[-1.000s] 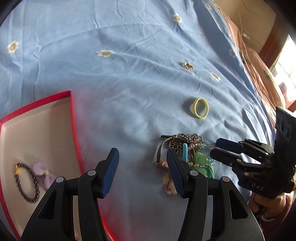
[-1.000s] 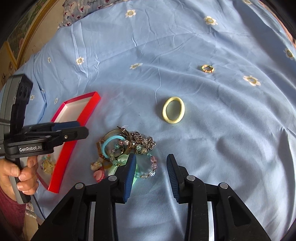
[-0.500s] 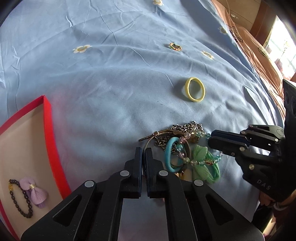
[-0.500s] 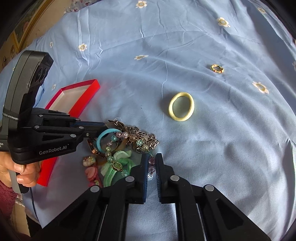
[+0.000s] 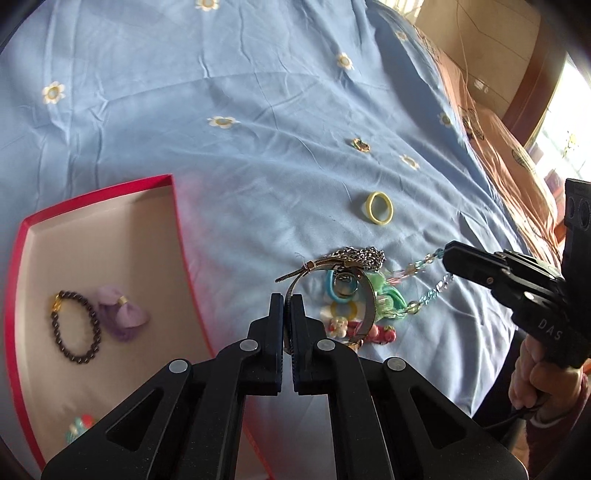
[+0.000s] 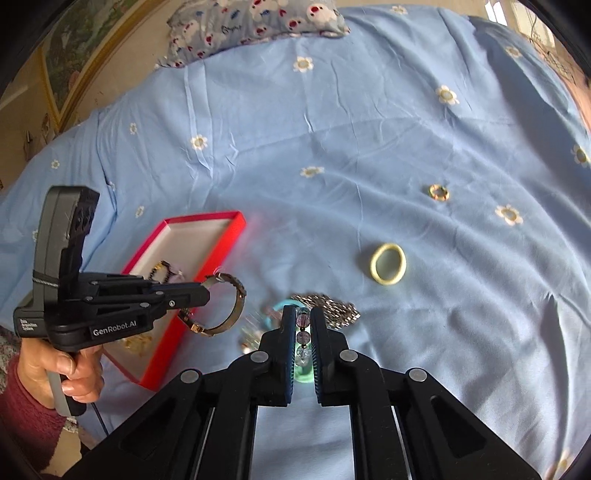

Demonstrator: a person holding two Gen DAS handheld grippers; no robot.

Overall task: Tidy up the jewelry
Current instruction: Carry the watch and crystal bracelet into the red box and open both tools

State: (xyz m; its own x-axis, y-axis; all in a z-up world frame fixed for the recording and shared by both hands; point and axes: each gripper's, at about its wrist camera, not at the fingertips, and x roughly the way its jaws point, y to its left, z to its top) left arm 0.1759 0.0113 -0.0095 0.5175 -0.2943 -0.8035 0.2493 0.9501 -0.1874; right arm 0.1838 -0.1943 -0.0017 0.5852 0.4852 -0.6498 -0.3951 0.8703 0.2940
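Observation:
My left gripper (image 5: 287,302) is shut on a gold metal bangle (image 5: 369,299) and holds it lifted above the jewelry pile (image 5: 347,291); the bangle also shows in the right wrist view (image 6: 231,306). My right gripper (image 6: 303,317) is shut on a pastel bead bracelet (image 6: 303,334), whose strand hangs from its tip in the left wrist view (image 5: 424,266). A red box (image 5: 177,236) with a cream floor lies at the left, holding a dark bead bracelet (image 5: 74,328) and a purple bow (image 5: 122,317).
A yellow hair tie (image 5: 378,208) and a small gold ring (image 5: 360,144) lie on the blue flowered bedsheet (image 5: 258,110) beyond the pile. A silver chain (image 6: 332,306) stays in the pile. A patterned pillow (image 6: 258,18) lies at the far edge.
Both grippers closed on pieces in the pile, then lifted. The left raised the gold bangle towards the box; the right pulled the bead bracelet up and away.

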